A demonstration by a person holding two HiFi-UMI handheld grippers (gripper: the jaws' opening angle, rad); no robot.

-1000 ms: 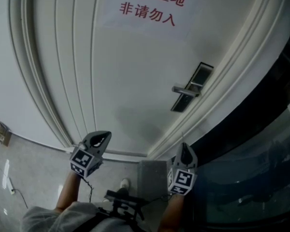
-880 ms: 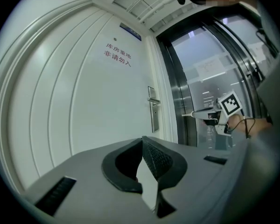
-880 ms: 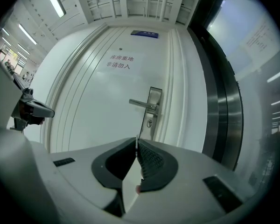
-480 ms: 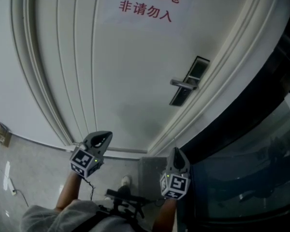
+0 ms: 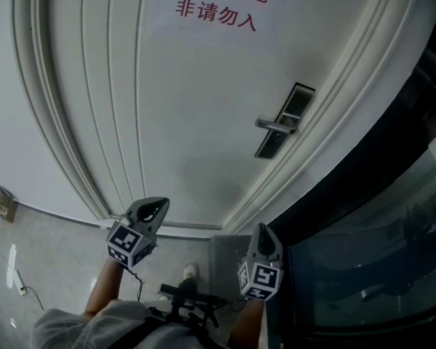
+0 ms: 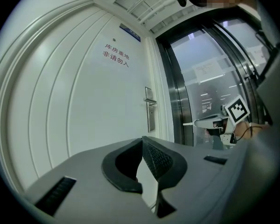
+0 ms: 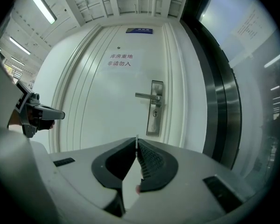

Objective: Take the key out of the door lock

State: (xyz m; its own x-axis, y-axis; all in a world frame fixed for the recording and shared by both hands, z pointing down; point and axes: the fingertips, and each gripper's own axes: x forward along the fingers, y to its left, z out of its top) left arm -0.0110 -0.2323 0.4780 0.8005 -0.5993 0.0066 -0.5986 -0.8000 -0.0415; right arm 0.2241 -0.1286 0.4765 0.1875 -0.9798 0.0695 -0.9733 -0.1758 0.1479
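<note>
The white door (image 5: 196,107) carries a steel lock plate (image 5: 285,122) with a lever handle (image 5: 274,126). In the right gripper view the lock plate (image 7: 155,107) is straight ahead, and its keyhole (image 7: 155,112) looks dark and bare. My right gripper (image 5: 262,231) hangs low, well back from the lock. Its jaws are shut, and a thin metal sliver, the key (image 7: 136,139) seen edge-on, pokes out between the tips. My left gripper (image 5: 152,207) is held at the lower left with its jaws shut and nothing in them. The left gripper view shows the right gripper (image 6: 210,122) from the side.
A paper notice with red characters (image 5: 216,6) is stuck high on the door. A dark glass partition (image 5: 370,253) in a black frame runs along the right. A small box (image 5: 3,203) and a cable sit on the floor at left. My shoe (image 5: 190,273) is below.
My right gripper has dropped lower and drifted left, away from the door, still shut. The left gripper has not moved.
</note>
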